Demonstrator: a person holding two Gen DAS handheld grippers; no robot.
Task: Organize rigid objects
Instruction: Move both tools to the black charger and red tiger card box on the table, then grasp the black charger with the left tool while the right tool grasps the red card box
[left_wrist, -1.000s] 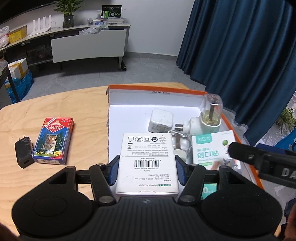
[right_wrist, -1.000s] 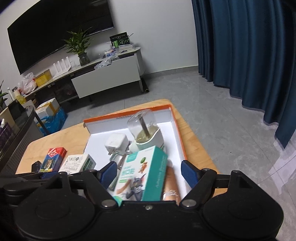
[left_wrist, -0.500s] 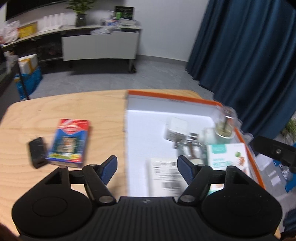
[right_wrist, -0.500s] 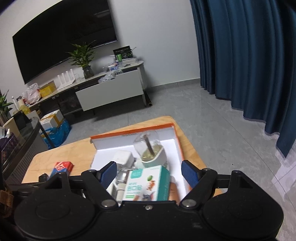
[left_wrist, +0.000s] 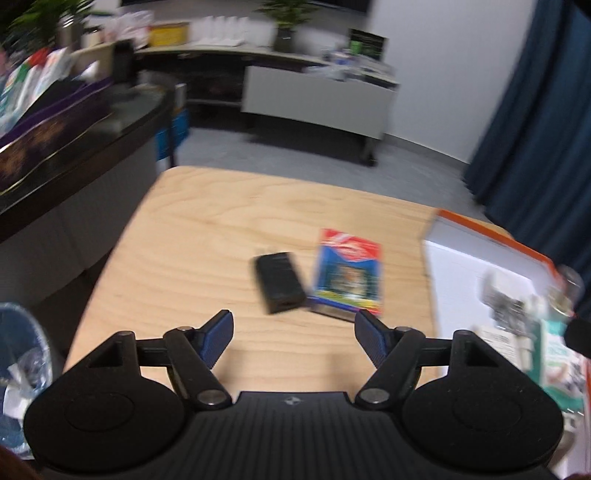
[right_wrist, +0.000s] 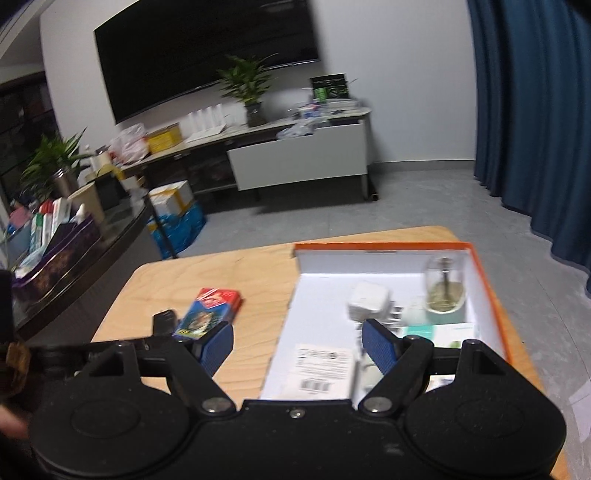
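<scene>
Facing the black charger (left_wrist: 280, 286) and the red-blue card box (left_wrist: 347, 275) on the wooden table (left_wrist: 207, 229), left gripper (left_wrist: 293, 341) has jaws apart, nothing between. Both lie just ahead of it, side by side outside the orange-rimmed box (left_wrist: 480, 266), long axes running away from the claw. Left hand is nearer; right gripper (right_wrist: 297, 341), also apart and empty, sits over the box.

Left gripper (left_wrist: 294, 334): occupies the lower part of the left wrist frame, pitched downward, jaws apart, nothing between the blue pads (left_wrist: 218, 338). Right gripper (right_wrist: 297, 341): fills the lower part of the right wrist frame, pitched downward, jaws spread wide, nothing gripped. The left gripper's black body shows at the lower left edge of the right wrist frame.
</scene>
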